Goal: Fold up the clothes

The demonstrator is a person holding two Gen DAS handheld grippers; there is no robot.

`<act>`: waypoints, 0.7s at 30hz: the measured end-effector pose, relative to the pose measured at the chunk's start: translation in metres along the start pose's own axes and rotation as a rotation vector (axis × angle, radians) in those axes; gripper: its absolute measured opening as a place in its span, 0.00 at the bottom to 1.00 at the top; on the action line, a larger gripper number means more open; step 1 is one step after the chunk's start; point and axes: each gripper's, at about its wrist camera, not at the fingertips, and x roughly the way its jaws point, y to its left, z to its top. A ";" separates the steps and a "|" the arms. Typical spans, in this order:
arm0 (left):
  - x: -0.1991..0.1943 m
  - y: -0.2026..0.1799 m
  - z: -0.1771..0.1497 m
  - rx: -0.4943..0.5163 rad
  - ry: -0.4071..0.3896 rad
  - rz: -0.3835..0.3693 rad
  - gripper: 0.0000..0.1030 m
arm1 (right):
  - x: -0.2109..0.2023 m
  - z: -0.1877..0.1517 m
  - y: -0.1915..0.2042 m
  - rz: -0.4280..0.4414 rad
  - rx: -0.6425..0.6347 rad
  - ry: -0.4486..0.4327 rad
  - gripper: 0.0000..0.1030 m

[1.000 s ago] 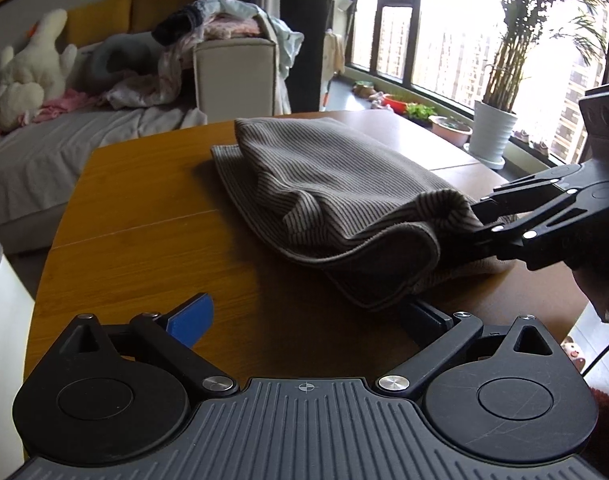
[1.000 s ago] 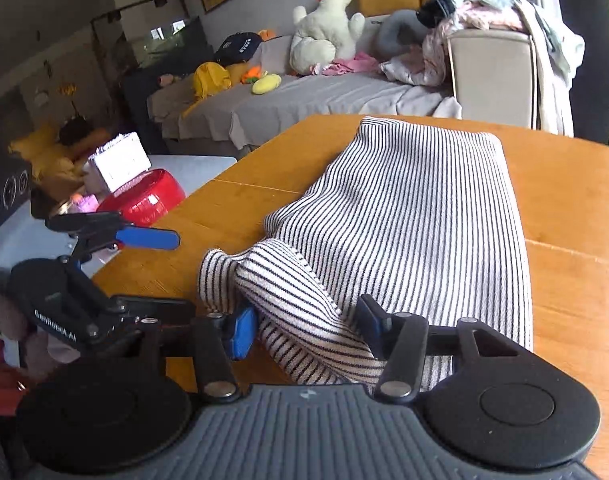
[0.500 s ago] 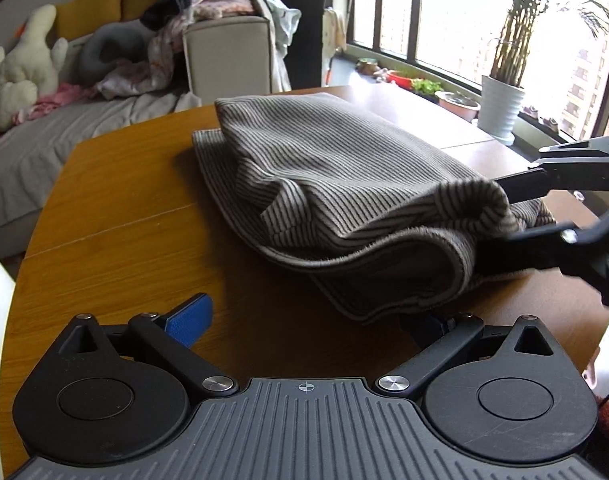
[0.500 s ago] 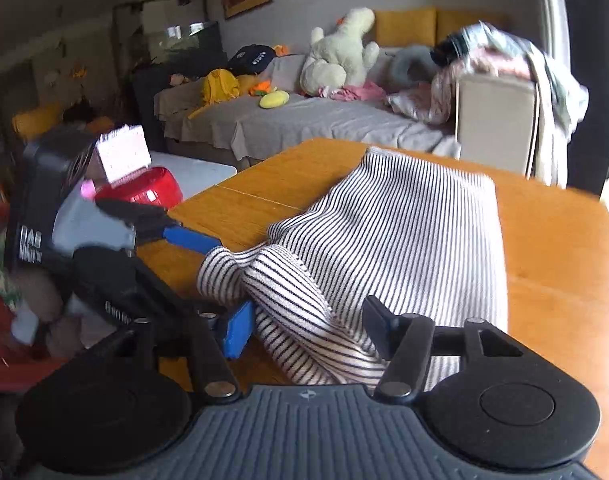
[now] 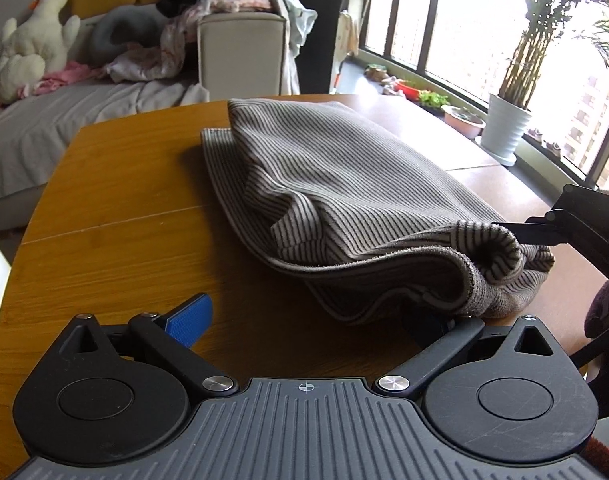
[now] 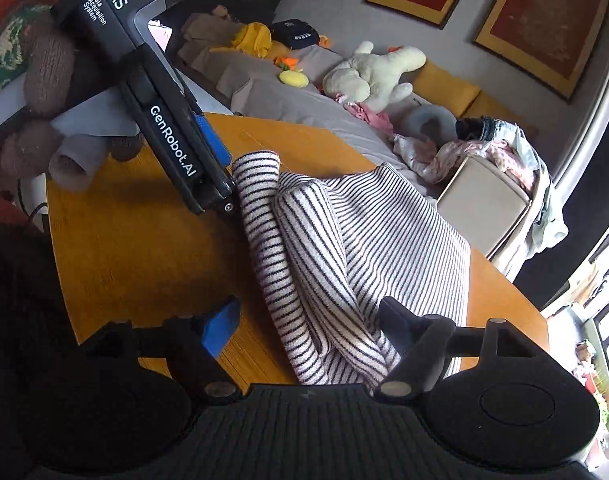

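A black-and-white striped garment (image 5: pixel 344 184) lies folded on the wooden table (image 5: pixel 116 216); it also shows in the right wrist view (image 6: pixel 384 240). My left gripper (image 5: pixel 304 316) is open, its right finger tucked under the garment's near edge, its blue left pad (image 5: pixel 188 320) clear of the cloth. In the right wrist view the left gripper (image 6: pixel 224 184) sits at the garment's rolled far end. My right gripper (image 6: pixel 308 328) is open, with the cloth's near end lying between its fingers. In the left wrist view its finger (image 5: pixel 544 236) reaches into the rolled fold.
A grey sofa (image 5: pixel 44 120) with a plush toy (image 5: pixel 32 60) and a heap of clothes (image 5: pixel 224 0) stands behind the table. A beige box (image 6: pixel 484 208) sits by the table's far edge. A potted plant (image 5: pixel 508 128) stands at the window.
Both grippers have lifted and tilted. The right wrist view now looks down steeply on the garment. The garment's near fold has been drawn up and rolled.
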 end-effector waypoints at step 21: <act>-0.012 0.011 0.003 -0.047 -0.044 -0.016 0.99 | 0.016 0.014 -0.016 -0.047 0.104 -0.023 0.36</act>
